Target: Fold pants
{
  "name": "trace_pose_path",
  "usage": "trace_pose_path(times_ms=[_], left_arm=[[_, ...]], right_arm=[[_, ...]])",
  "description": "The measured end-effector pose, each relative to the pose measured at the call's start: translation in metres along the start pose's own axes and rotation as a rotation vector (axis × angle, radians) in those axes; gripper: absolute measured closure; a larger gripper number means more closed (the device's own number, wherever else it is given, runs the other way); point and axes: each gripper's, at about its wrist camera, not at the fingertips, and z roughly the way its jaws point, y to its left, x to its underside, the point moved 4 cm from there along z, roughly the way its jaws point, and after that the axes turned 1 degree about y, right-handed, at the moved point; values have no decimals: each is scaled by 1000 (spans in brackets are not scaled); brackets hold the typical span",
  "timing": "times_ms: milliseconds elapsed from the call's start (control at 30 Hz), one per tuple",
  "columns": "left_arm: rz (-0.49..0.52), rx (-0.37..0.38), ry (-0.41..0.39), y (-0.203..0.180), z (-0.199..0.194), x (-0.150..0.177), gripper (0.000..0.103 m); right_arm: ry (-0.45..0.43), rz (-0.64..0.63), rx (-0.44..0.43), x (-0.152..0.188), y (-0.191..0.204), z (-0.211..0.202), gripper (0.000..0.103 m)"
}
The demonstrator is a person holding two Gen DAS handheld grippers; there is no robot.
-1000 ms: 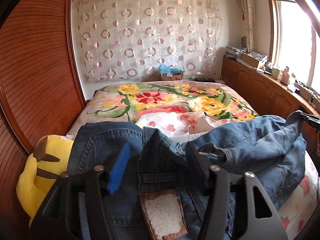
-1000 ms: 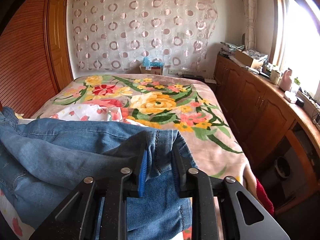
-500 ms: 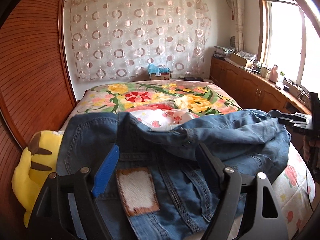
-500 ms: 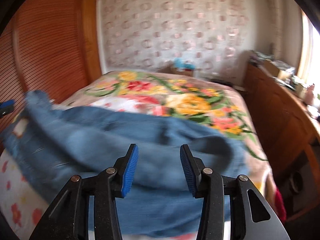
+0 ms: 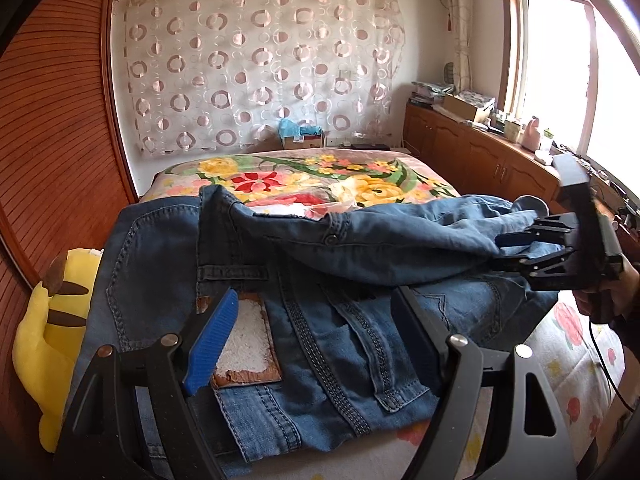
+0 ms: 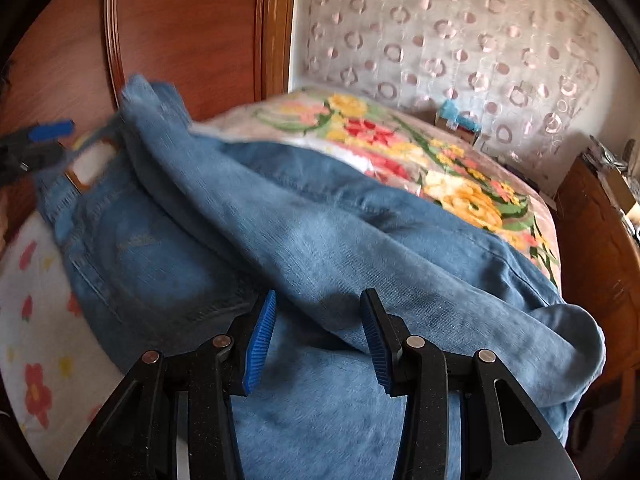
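Jeans (image 5: 304,312) lie across the near end of the bed (image 5: 360,184), waistband and leather patch (image 5: 244,336) toward the left gripper (image 5: 316,344), one leg folded over the seat toward the right. Left fingers (image 5: 212,336) stand wide apart above the waistband, with denim below them and nothing pinched. Beside the bed's left edge sits a yellow plush (image 5: 52,332). The right gripper (image 6: 316,340) hovers over the folded leg (image 6: 360,248); its fingers (image 6: 260,340) are closing, with cloth lying in the gap but the pads not pressing it. In the left view, a hand (image 5: 600,300) holds that gripper at the pants' right edge.
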Motion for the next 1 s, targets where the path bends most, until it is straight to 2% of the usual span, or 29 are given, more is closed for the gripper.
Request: trace_pose_path(times_ms=[33, 67, 100, 133, 433, 500, 667, 733, 800, 867, 1000], left_arm=[[-1, -1, 0, 0, 0, 0, 24], [-2, -3, 1, 1, 0, 0, 24], [-2, -4, 2, 1, -1, 2, 24], [-2, -5, 3, 1, -2, 3, 24], [-13, -13, 20, 8, 3, 6, 24], [-12, -16, 24, 9, 4, 8, 24], [-22, -16, 34, 11, 7, 11, 24], [-21, -16, 39, 9, 7, 12, 24], [-17, -16, 41, 7, 7, 13, 24], [-16, -12, 41, 6, 6, 13, 24], [-17, -2, 40, 3, 6, 12, 24]], right_arm=[[17, -13, 8, -10, 0, 5, 74], [26, -25, 11, -15, -1, 7, 87], [21, -37, 20, -21, -3, 9, 95], [13, -49, 24, -29, -4, 6, 97], [-90, -82, 192, -124, -21, 27, 101], [-89, -49, 206, -137, -26, 40, 101], [-64, 50, 227, -138, -30, 75, 101], [-61, 93, 234, -134, -32, 76, 95], [-73, 127, 265, -139, -40, 81, 70], [-100, 154, 266, -138, -41, 74, 55], [-125, 178, 226, -117, -46, 51, 53]])
